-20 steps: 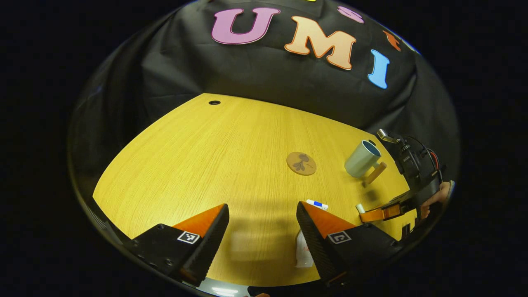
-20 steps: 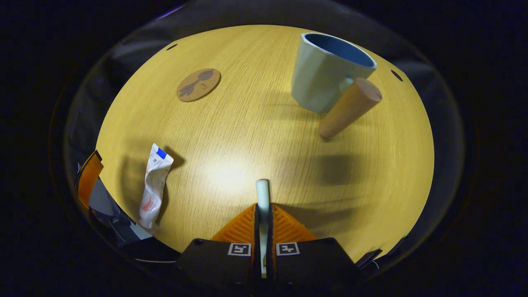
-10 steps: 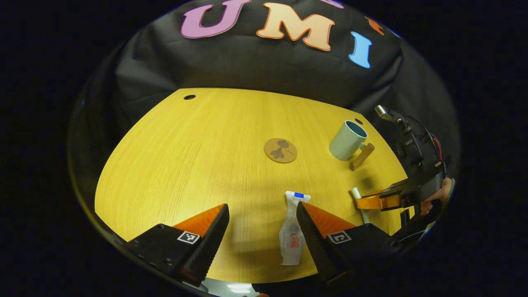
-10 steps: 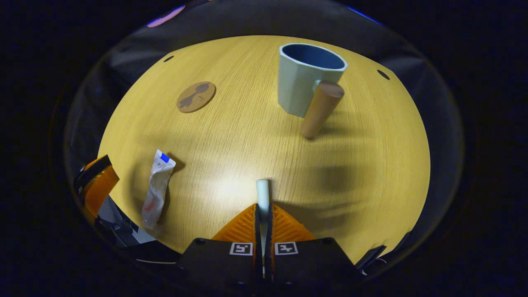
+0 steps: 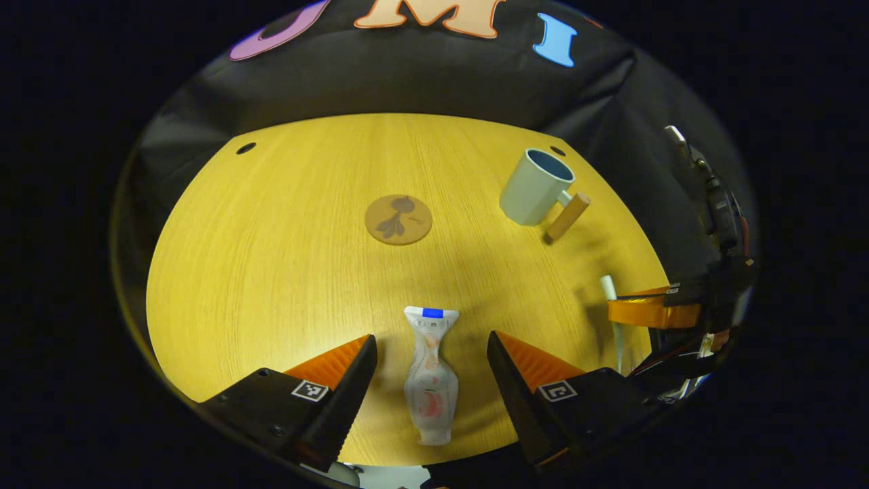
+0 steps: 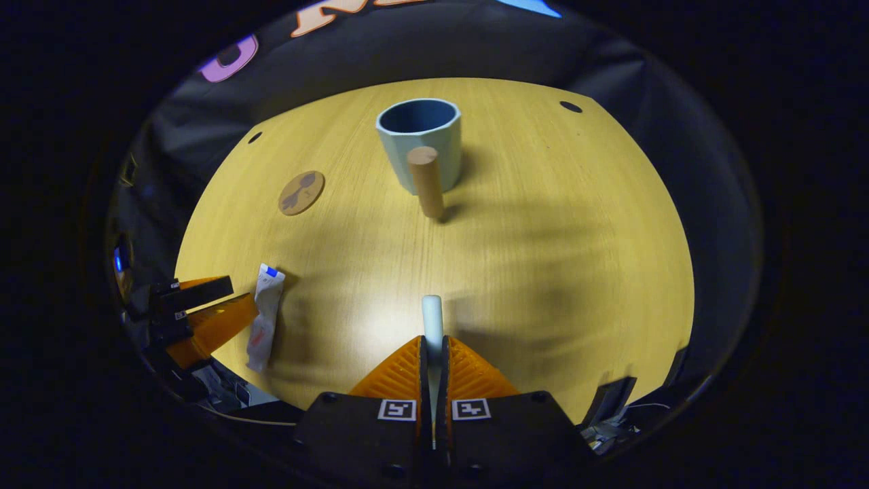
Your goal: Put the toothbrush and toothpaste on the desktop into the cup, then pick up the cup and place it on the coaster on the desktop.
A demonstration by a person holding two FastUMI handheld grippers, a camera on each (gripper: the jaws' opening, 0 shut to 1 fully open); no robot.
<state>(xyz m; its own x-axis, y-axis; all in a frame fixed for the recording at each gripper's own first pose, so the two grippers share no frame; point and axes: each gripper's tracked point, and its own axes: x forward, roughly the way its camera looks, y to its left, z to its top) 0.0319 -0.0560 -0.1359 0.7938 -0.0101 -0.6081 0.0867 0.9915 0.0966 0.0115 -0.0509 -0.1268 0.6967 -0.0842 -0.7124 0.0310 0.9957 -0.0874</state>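
Observation:
A white toothpaste tube [image 5: 430, 377] lies flat near the desk's front edge, right between the spread fingers of my open left gripper [image 5: 432, 370], which touch nothing. My right gripper [image 6: 433, 353] is shut on the white toothbrush [image 6: 432, 318], whose end sticks out past the fingertips above the wood. The pale blue cup [image 6: 421, 144] with a wooden handle [image 6: 427, 180] stands upright straight ahead of the right gripper, some way off. In the left gripper view the cup [image 5: 535, 186] is at the back right, and the right gripper [image 5: 648, 314] holds the toothbrush [image 5: 611, 299] at the right edge.
A round cork coaster [image 5: 398, 219] lies on the yellow wooden desk [image 5: 271, 258], left of the cup; in the right gripper view the coaster [image 6: 301, 193] sits at the left. Cable holes [image 5: 246, 147] mark the desk's far corners. Black cloth walls stand behind.
My left gripper has shifted until the toothpaste lies between its fingers. My right gripper, still holding the toothbrush, has swung and drawn back, so the cup now stands straight ahead and farther off.

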